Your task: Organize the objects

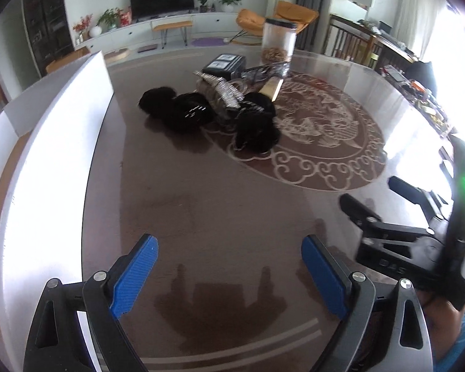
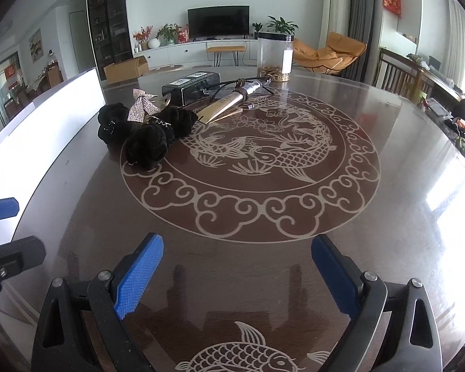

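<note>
The left gripper (image 1: 229, 274) stood with its blue pads (image 1: 135, 274) wide apart, nothing between them, poised over bare glossy table (image 1: 232, 210). The right gripper (image 2: 237, 274) was likewise spread wide and empty, its pads (image 2: 139, 276) over the dark tabletop near a pale fish pattern. In the left wrist view the right gripper's black body showed at about 3 o'clock, a green light lit on it and raised letters that seemed to read "DAS".

The things to sort lay in a heap at roughly 12 o'clock from the left gripper, and 11 o'clock from the right, well apart from both: black velvet scrunchies (image 1: 183, 110), a sparkly silver bow (image 2: 142, 105), a gold-coloured tube (image 2: 224, 107) and a black box (image 2: 190, 88) with a white label too small to read. Beyond them stood a clear jar (image 2: 275, 55) with a black lid and a white label, also unreadable. A white box (image 1: 43, 155) lay at 9 o'clock.
</note>
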The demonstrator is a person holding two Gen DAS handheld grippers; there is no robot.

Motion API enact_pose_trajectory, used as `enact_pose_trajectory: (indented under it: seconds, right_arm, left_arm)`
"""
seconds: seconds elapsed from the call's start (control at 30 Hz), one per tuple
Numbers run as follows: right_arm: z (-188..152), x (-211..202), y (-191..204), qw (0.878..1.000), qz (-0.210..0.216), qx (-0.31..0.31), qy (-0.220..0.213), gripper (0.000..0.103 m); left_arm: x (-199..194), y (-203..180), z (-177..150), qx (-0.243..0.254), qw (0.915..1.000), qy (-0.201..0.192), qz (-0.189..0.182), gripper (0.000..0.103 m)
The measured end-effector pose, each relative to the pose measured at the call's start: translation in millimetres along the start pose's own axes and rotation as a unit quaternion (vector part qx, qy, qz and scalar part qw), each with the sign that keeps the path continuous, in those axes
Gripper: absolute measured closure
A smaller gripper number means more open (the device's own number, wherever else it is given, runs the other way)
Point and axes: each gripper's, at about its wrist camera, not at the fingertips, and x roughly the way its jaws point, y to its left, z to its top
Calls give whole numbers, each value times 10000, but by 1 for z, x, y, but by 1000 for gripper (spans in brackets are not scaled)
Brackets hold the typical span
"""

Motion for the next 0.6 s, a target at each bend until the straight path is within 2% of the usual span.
enact_pose_trajectory:
  seconds: [0.6]
  right_arm:
    - [-1, 7, 2, 9999, 48, 0, 126, 6]
  left_arm:
    - [28, 13, -7, -132, 9996, 182, 144, 9]
